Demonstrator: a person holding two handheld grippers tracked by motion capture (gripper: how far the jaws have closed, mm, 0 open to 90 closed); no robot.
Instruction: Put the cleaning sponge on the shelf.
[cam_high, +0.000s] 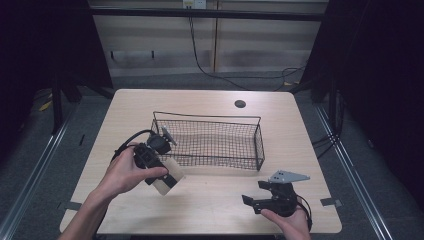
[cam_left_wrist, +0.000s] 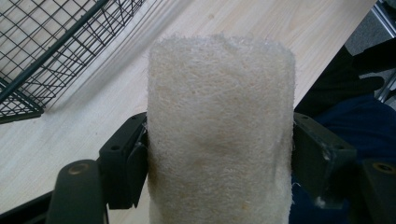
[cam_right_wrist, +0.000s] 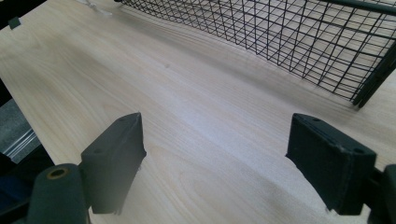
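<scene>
Left gripper view, left gripper (cam_left_wrist: 219, 154) jaws clamped tight on a beige loofah sponge (cam_left_wrist: 220, 130), right gripper (cam_right_wrist: 224, 163) jaws spread wide, nothing between them, above the surface (cam_right_wrist: 187, 121), wire basket (cam_high: 210, 142) nearby

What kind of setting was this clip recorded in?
Probably a lab or recording booth, not a home: a bare wooden table with a cable hole, dark curtains at both sides, and loose cables on the grey floor behind.
</scene>
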